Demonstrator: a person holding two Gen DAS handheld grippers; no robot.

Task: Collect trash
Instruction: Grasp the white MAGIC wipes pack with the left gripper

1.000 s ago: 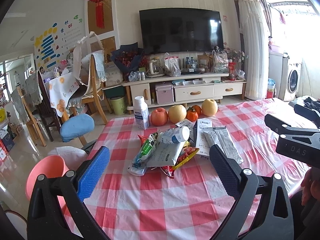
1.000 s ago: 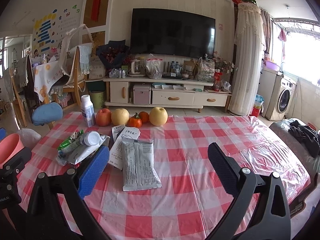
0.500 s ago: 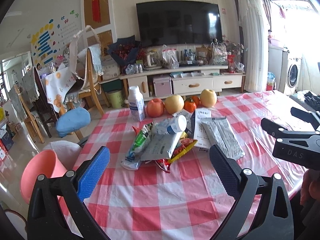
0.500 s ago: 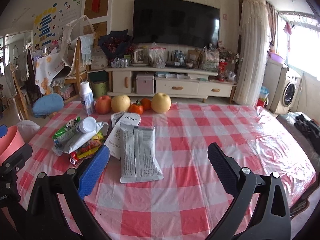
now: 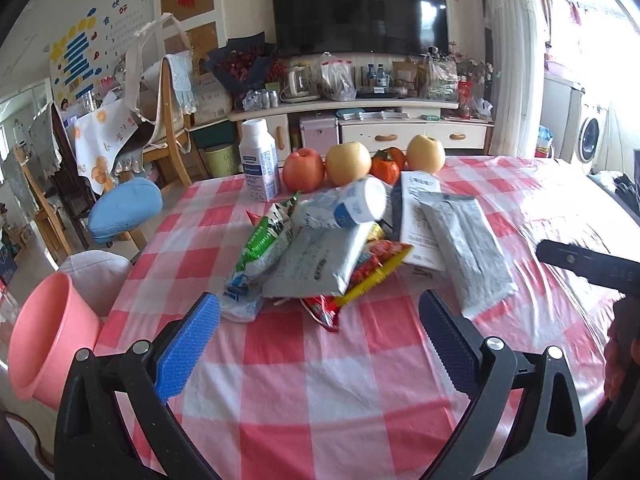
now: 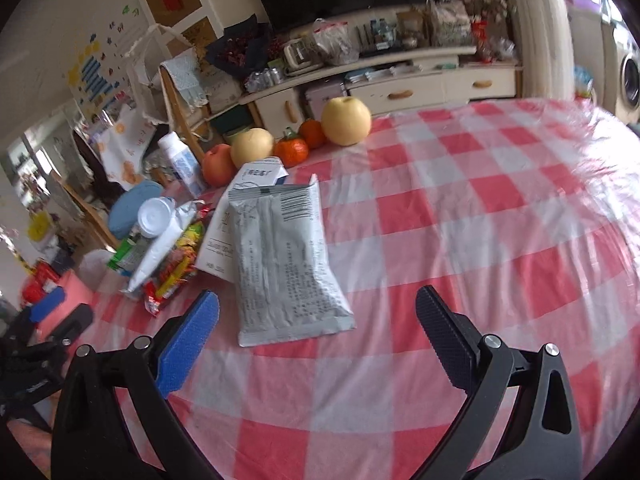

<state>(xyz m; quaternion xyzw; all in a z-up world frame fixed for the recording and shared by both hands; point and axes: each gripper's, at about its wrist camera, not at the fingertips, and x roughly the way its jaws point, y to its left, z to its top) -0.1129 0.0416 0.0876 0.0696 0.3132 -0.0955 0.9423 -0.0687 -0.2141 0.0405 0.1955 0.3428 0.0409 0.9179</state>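
Closing on the litter, both grippers have come lower and nearer over the last second: the wrappers fill more of each view than before, and the right view has tipped and swung toward the grey packet (image 6: pixel 286 258). I judge this the approach to a first pick; nothing is collected yet. The left gripper (image 5: pixel 320 330) hangs with jaws wide apart and empty, facing the pile (image 5: pixel 320 256) of wrappers, which has a white bottle (image 5: pixel 344 208) lying on top. The right gripper (image 6: pixel 318 330) is likewise spread and empty, the grey packet's near edge just beyond its fingertips. That packet lies flat, overlapping a white box (image 6: pixel 248 184). A pink bin (image 5: pixel 48 332) sits off the table's left edge, beside the left gripper, probably where the trash goes. The checked cloth (image 6: pixel 480 208) is bare to the right, giving room to swing; fruit (image 5: pixel 348 162) and an upright bottle (image 5: pixel 259 160) line the far edge behind the pile.
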